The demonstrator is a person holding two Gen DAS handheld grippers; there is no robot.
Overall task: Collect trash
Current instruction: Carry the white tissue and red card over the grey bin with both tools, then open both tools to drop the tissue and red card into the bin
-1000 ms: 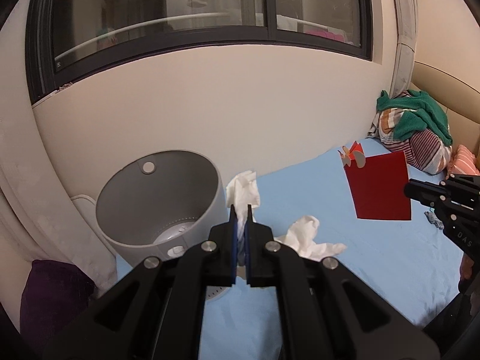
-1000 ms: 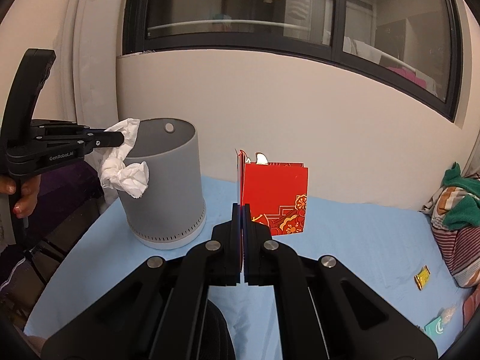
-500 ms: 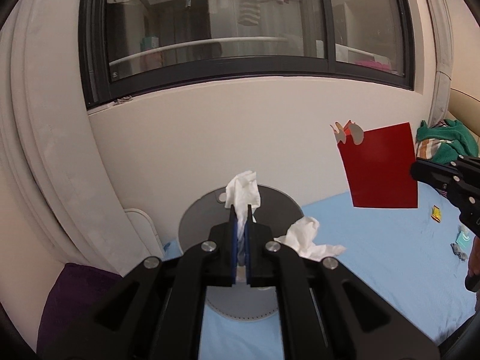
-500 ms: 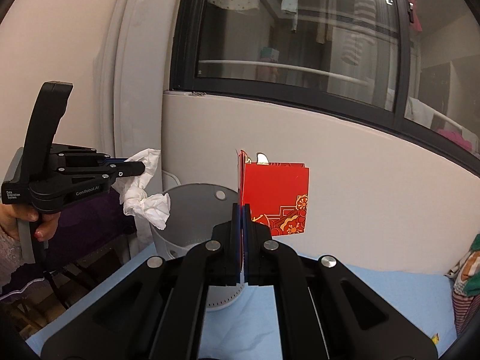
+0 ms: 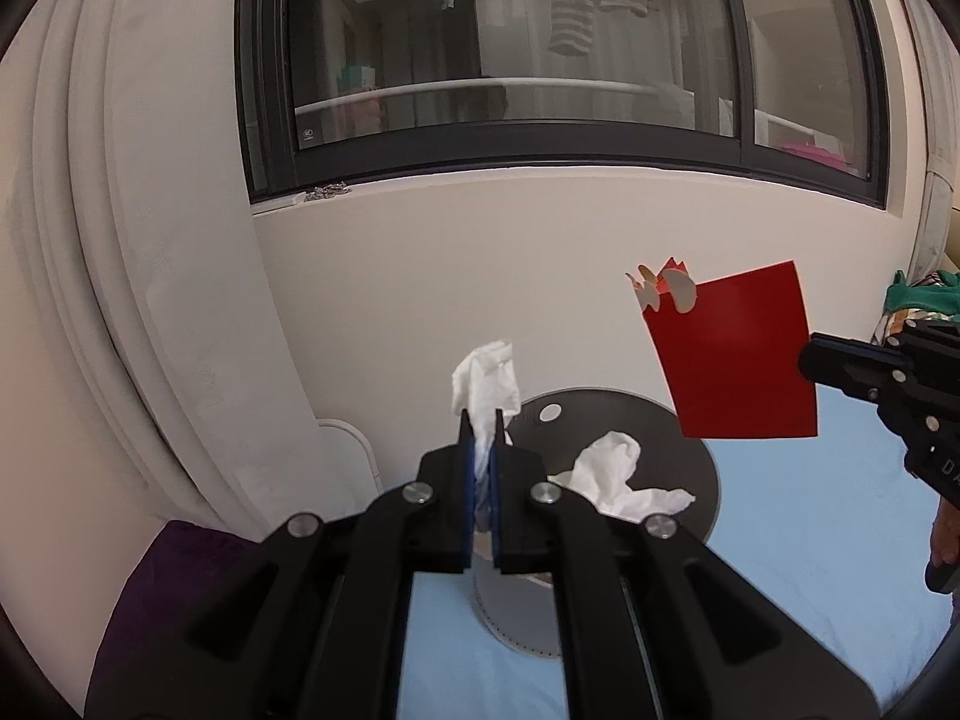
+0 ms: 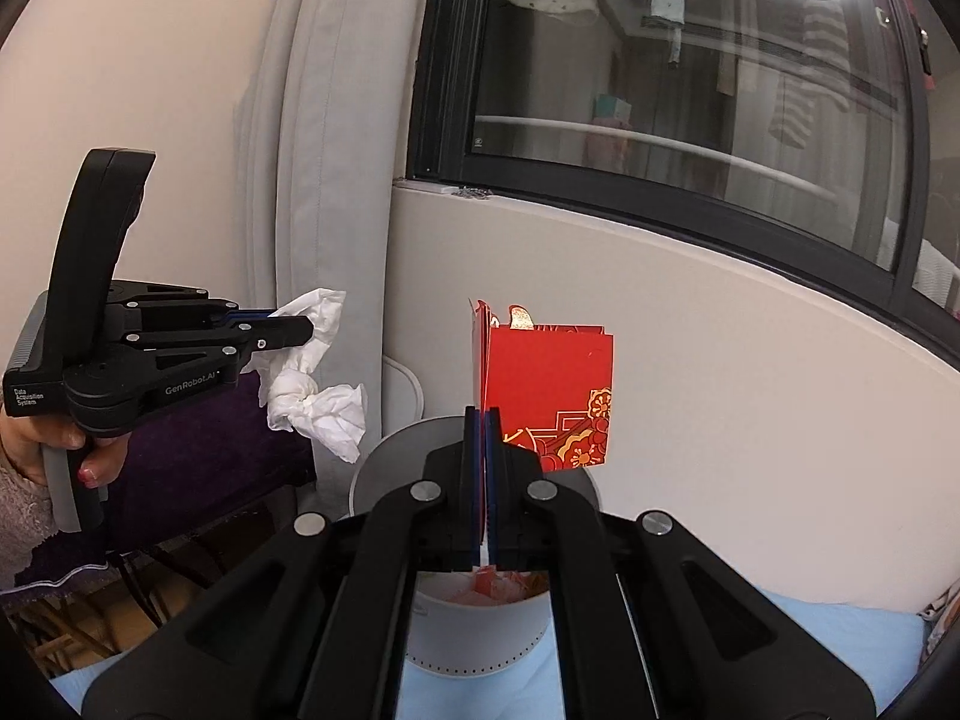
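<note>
My left gripper [image 5: 480,420] is shut on a crumpled white tissue [image 5: 487,381], which sticks up above the jaws and trails off to the right. The same tissue [image 6: 318,396] hangs from that gripper [image 6: 303,330] in the right wrist view. My right gripper [image 6: 485,414] is shut on a red paper envelope with gold print [image 6: 549,387]; the envelope [image 5: 735,354] shows plain red from behind. Both items hang in the air above a grey round bin [image 5: 660,438] standing on the blue sheet; the bin [image 6: 390,468] lies mostly behind my right gripper's arms.
A cream wall and a dark-framed window [image 5: 510,60] stand right behind the bin. A padded white panel [image 6: 324,150] runs up the left. Purple fabric [image 5: 156,576] lies at lower left. Folded clothes [image 5: 918,300] sit far right on the blue bed sheet [image 5: 810,510].
Both grippers have risen and swung left toward the bin, still holding the tissue and the envelope. The bin now sits lower in both views, under the held items.
</note>
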